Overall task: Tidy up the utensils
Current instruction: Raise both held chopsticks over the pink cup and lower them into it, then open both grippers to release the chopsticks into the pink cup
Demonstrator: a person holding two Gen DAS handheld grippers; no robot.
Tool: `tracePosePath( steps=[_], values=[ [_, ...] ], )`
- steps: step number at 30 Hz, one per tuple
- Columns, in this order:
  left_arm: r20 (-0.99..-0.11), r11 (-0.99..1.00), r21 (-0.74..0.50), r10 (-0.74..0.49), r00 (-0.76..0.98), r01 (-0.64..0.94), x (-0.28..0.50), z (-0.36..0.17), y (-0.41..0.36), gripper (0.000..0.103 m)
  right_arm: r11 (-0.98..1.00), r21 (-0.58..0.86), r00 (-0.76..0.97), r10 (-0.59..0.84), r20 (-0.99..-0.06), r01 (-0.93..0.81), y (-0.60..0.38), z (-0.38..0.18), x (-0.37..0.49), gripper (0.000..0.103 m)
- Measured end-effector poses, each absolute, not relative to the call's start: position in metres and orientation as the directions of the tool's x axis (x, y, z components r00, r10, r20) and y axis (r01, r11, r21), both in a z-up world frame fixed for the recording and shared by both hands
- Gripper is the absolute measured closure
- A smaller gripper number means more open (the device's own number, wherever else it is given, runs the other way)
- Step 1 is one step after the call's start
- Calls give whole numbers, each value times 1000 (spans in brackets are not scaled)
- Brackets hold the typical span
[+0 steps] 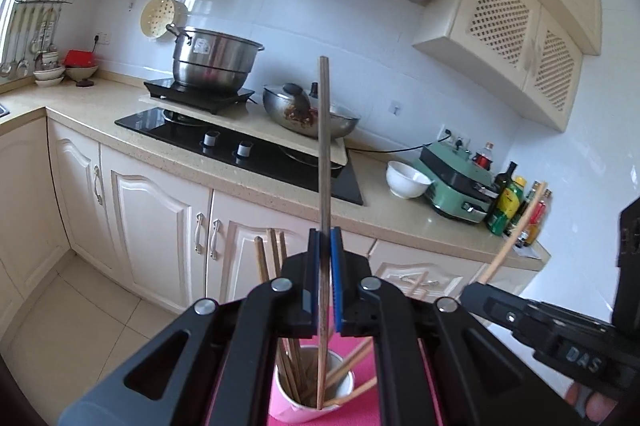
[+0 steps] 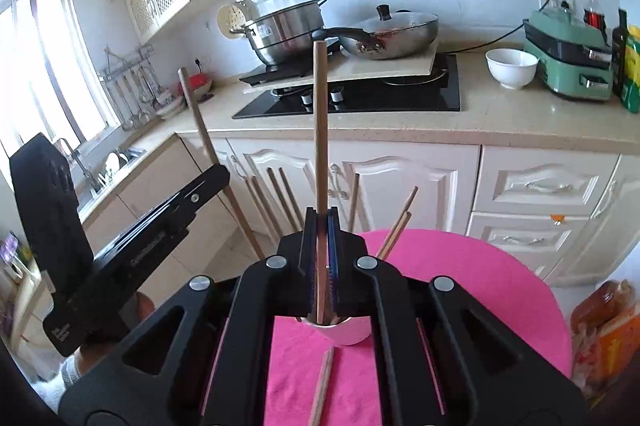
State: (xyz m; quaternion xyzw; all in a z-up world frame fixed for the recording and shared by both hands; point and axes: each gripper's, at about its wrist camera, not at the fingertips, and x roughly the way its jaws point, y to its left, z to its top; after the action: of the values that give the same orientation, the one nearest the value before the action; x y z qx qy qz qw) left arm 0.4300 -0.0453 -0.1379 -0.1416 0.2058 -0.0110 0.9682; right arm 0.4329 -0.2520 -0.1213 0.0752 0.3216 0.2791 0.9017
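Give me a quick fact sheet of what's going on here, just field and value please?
Place: home kitchen
Left gripper: shut on a chopstick, held upright
Right gripper: shut on another chopstick, also upright
Cup: white, on the pink cloth, several chopsticks standing in it
Loose chopstick: lying on the cloth, near the cup
Behind: counter with stove, pots, white bowl, green appliance
Job left: at least three chopsticks not yet in the cup

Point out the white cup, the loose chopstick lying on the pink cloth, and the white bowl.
white cup (image 2: 340, 332), right wrist view, front wall.
loose chopstick (image 2: 322, 386), right wrist view, mid-shaft.
white bowl (image 2: 511, 70), right wrist view, outer side.
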Motion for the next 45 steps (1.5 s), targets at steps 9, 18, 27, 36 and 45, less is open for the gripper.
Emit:
tracePosePath(
  steps=[9,18,27,36,45],
  values=[
    [-425,967,-243,-40,904,-72,449,-175,-55,98,824,280,620,558,-552,-492,-238,-138,436,98],
    [-490,969,-235,-47,870,-80,436,-205,-56,98,820,227,606,548,-577,-525,-226,-154,429,98],
    [-553,975,-212,-69,830,-60,416,-223,-55,98,827,165,607,515,-605,-537,-213,-169,420,98],
    [-623,964,-252,-97,776,-82,407,-226,-46,82,836,107,596,467,-653,-537,-199,-203,415,97],
    [-657,959,-253,-70,751,-132,383,-213,-24,62,866,146,613,448,-651,-478,-206,-204,408,97]
  ],
)
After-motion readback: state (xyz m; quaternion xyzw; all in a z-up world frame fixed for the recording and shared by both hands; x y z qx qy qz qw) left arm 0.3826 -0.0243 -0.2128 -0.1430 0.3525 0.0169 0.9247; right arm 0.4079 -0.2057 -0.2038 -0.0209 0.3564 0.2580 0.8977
